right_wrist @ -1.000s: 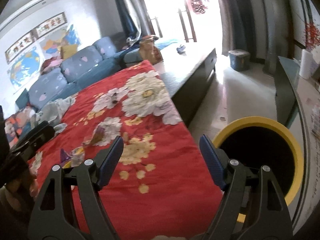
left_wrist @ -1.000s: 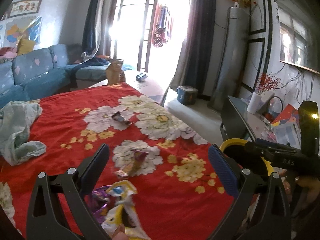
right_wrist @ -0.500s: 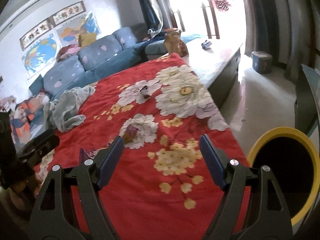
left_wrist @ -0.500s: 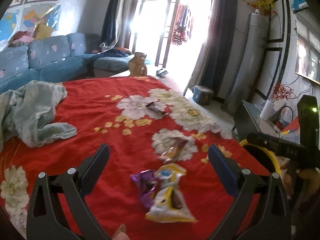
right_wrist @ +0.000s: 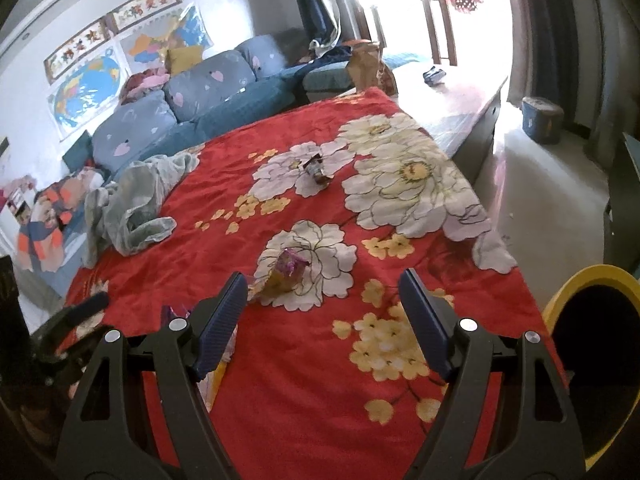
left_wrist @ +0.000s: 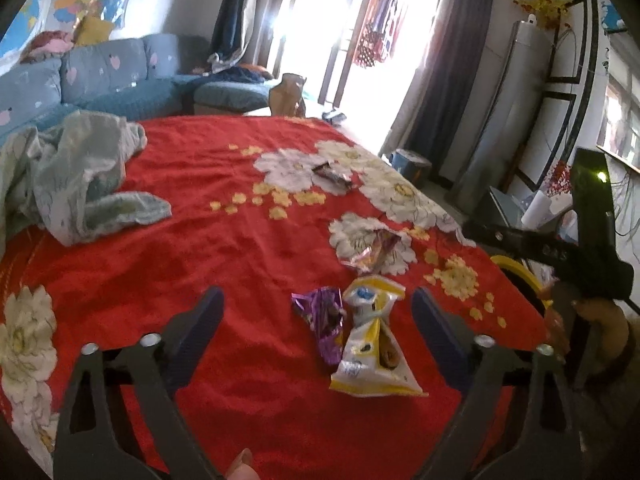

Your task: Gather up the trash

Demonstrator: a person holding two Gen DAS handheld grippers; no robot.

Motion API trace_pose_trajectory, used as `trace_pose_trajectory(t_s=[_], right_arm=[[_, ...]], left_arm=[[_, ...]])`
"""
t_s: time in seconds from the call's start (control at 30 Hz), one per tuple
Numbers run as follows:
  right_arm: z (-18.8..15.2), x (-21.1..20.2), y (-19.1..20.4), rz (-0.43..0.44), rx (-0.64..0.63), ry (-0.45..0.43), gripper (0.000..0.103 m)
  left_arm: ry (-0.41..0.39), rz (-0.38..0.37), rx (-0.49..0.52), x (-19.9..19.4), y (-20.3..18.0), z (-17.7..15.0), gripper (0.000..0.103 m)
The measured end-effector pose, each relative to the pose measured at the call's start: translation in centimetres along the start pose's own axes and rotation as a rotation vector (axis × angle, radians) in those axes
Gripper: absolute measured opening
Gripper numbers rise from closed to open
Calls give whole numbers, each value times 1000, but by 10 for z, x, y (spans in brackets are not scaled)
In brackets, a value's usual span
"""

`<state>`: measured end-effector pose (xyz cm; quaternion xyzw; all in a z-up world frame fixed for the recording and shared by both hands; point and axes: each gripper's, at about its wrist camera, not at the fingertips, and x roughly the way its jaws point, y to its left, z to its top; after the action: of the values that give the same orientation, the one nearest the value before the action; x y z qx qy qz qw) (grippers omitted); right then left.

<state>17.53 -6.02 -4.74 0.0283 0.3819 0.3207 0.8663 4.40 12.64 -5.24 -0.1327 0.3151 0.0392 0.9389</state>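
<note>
On the red flowered cloth (left_wrist: 240,248), a yellow wrapper (left_wrist: 370,344) touches a purple wrapper (left_wrist: 324,320). Both look light, thin and crinkly; pinching a crumpled fold should work best. Left gripper (left_wrist: 316,316) and right gripper (right_wrist: 320,304) gape apart, empty.

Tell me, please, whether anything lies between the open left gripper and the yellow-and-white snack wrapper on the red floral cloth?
Nothing visible does. The left gripper is open above the yellow-and-white snack wrapper; only a crumpled purple foil wrapper lies touching its left side.
</note>
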Motion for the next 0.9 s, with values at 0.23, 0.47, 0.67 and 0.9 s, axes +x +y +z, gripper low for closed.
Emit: trace_pose_trajectory(t_s=[0.23, 0.47, 0.67, 0.9], right_arm=[[4, 34, 8, 17, 1, 61, 65], [7, 68, 19, 34, 0, 127, 60], [6, 94, 19, 33, 33, 182, 53], [-2, 101, 11, 53, 75, 204, 23]], left_arm=[[119, -52, -40, 23, -4, -23, 74], [207, -72, -70, 42, -5, -38, 66], [218, -86, -79, 44, -3, -42, 65], [234, -95, -71, 45, -8, -44, 57]])
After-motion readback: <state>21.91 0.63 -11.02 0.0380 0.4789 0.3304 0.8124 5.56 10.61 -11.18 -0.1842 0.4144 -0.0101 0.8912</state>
